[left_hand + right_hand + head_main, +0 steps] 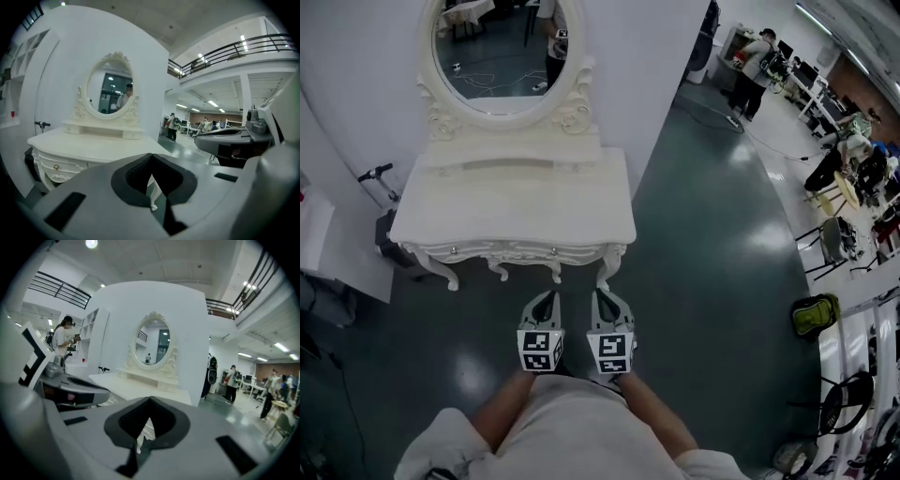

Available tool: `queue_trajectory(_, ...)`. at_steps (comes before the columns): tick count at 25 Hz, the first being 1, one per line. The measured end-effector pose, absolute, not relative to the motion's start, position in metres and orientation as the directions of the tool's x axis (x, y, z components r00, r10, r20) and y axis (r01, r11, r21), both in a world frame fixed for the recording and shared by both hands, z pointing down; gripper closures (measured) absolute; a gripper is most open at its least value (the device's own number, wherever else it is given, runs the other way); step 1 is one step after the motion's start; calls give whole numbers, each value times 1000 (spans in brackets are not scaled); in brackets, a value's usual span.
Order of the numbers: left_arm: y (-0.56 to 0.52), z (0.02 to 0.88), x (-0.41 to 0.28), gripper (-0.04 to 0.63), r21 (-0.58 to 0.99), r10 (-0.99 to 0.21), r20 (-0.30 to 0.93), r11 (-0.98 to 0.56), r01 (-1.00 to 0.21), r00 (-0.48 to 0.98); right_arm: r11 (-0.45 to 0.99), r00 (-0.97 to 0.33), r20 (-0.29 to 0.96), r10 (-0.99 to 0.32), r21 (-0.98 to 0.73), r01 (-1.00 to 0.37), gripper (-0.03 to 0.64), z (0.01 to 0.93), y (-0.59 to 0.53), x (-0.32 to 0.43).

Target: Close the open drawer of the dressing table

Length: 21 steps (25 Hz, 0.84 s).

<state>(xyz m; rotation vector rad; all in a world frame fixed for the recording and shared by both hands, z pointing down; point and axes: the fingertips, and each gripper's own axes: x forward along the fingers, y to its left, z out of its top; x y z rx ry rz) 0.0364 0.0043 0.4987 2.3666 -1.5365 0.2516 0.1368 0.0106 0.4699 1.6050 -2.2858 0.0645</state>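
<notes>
- Forearms [502,412] reach forward; left gripper [547,296] and right gripper [602,294] side by side, jaws closed, empty, near dressing table [516,202].
- Drawer front [56,167] shows in left gripper view, not right.

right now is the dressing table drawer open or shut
Shut. In the head view the drawer front sits flush under the top of the dressing table, with nothing jutting out beyond its front edge.
</notes>
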Motion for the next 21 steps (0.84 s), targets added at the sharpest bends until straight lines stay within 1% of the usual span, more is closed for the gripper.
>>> queue_trajectory(4, 27, 485, 49, 586, 171, -855, 284, -401, -900, 434, 376, -332, 256, -908, 149, -914, 603, 450, 38, 135)
queue_trajectory(7, 37, 479, 61, 586, 168, -846, 278, -424, -890, 455, 390, -338, 265, -903, 175, -904, 603, 452, 51, 137)
queue_trajectory(16, 58, 476, 81, 586, 157, -816, 277, -483, -861, 508, 323, -274, 253, -928, 175, -930, 603, 452, 72, 160)
queue_trajectory(21, 65, 475, 97, 586, 170, -806, 273, -497, -851, 525, 307, -263, 237, -935, 173, -936, 602, 446, 78, 171)
